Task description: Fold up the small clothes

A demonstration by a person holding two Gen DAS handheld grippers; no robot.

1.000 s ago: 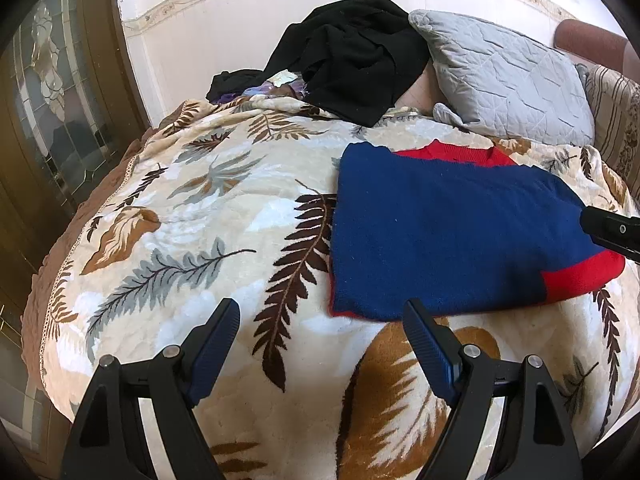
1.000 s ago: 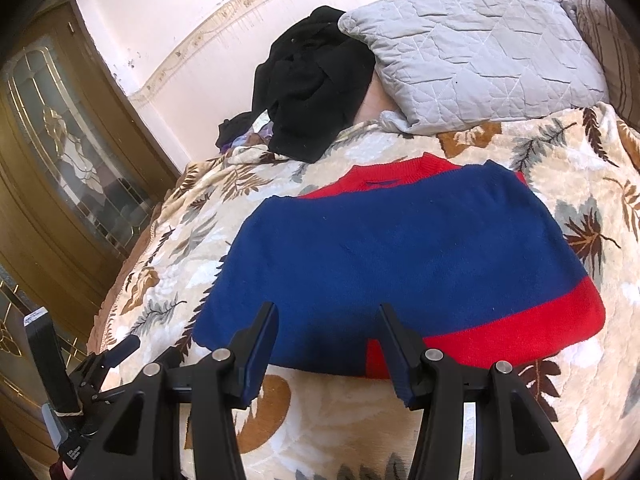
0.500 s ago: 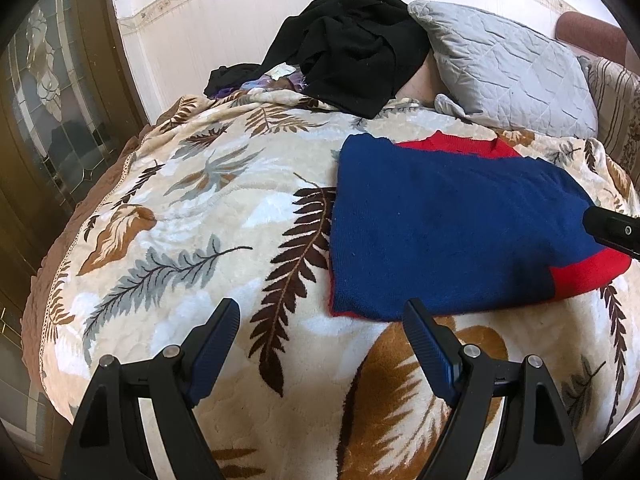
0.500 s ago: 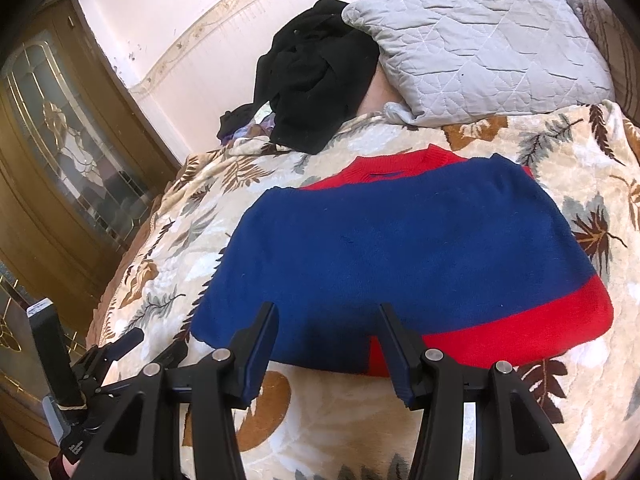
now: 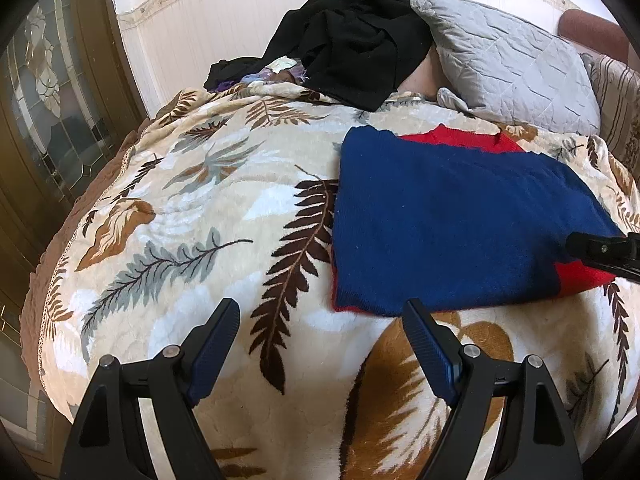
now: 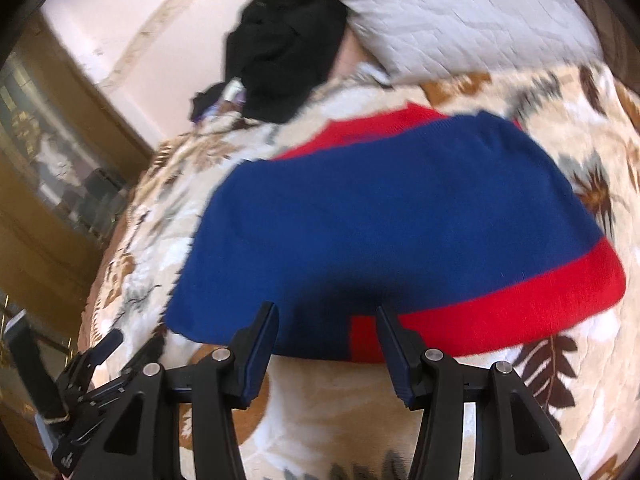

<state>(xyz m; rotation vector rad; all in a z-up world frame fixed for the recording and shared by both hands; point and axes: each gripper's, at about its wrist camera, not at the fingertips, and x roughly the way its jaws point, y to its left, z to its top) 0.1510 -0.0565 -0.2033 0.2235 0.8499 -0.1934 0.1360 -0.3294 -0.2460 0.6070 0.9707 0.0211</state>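
Lowered since the earlier frame, right gripper (image 6: 326, 332), half-open and empty, neared sweater (image 6: 400, 216) hem; left gripper (image 5: 316, 340) gaped empty; pinch both layers.

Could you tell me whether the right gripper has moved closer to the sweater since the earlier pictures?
Yes: the right gripper has come down toward the sweater, whose near edge now lies between its fingertips.
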